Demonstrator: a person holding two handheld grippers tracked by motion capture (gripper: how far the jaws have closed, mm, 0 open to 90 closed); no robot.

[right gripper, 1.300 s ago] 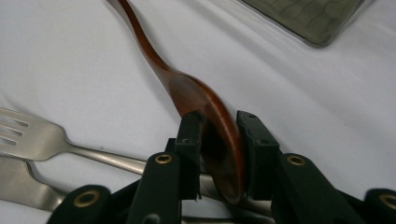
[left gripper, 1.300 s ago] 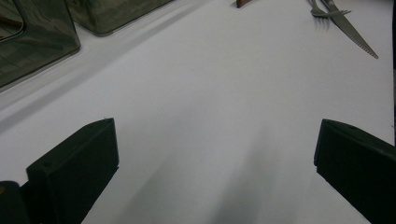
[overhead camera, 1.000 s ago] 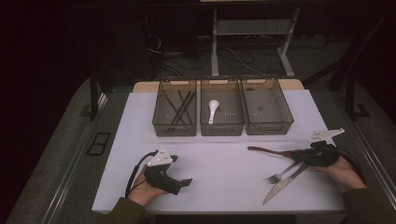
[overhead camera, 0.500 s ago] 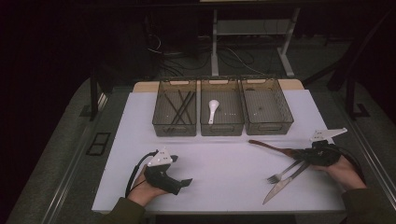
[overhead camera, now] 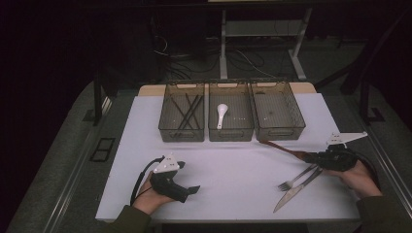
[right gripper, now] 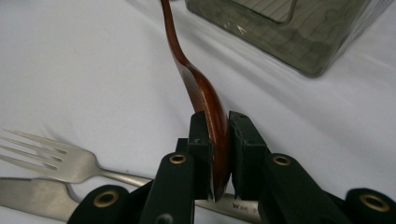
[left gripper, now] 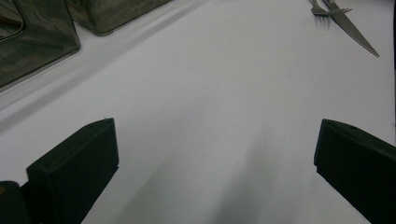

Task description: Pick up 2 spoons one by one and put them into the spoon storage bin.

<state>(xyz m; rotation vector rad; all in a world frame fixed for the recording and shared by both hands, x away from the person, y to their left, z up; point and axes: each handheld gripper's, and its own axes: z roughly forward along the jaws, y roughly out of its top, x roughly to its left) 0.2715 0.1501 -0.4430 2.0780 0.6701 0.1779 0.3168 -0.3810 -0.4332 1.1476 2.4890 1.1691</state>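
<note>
Jaws of the right gripper [right gripper: 218, 154] pinch the bowl of a wooden spoon [right gripper: 201, 88], hardly moved from a second ago, its handle reaching ahead toward the empty right tray [overhead camera: 277, 116]. Just beside the grip lie a fork [overhead camera: 295, 178] and knife [overhead camera: 294, 190]. Farther off, the middle tray [overhead camera: 230, 131] holds a white spoon [overhead camera: 222, 114], the left tray [overhead camera: 181, 132] dark sticks. The left gripper [overhead camera: 187, 191] rests spread, holding nothing.

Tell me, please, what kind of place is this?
Probably a lab or recording workspace, not a kitchen: a white table with three mesh sorting trays, cables on the floor behind, and dark surroundings.
</note>
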